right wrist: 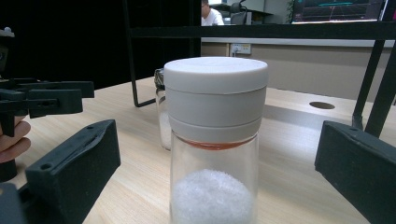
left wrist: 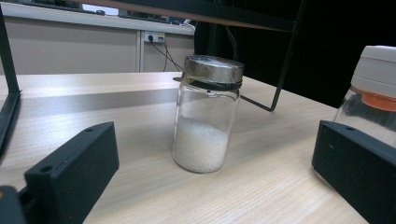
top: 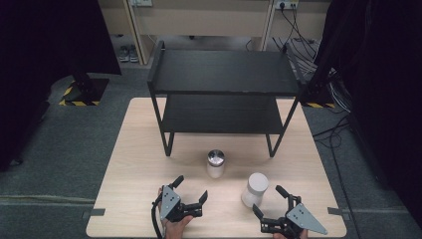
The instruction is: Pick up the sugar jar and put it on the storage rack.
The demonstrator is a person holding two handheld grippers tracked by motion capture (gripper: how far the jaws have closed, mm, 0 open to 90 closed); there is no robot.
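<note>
Your left gripper [top: 190,190] sits low at the near edge of the desk [top: 134,149], fingers [left wrist: 74,172] spread wide with nothing held. The metal-lidded jar [top: 216,163] stands upright on the desk at about 1 o'clock from that gripper, clear of both fingers. In the left gripper view the same jar [left wrist: 205,116] stands ahead between the two fingers, slightly right of centre and well short of contact; it is roughly one-third full of white granules.

The white-capped jar [top: 255,189] stands upright at about 4 o'clock from the metal-lidded jar, near it but apart.

Your right gripper [top: 271,200] is at the near right edge of the desk, fingers [right wrist: 74,172] equally wide apart and empty. The white-capped jar lies at about 11 o'clock from it, just off the fingertips. In the right gripper view this jar [right wrist: 215,135] stands centred between the fingers, close in, touching neither; white granules fill its lower part.

The black two-tier shelf [top: 224,74] stands at 12 o'clock, beyond both jars.
</note>
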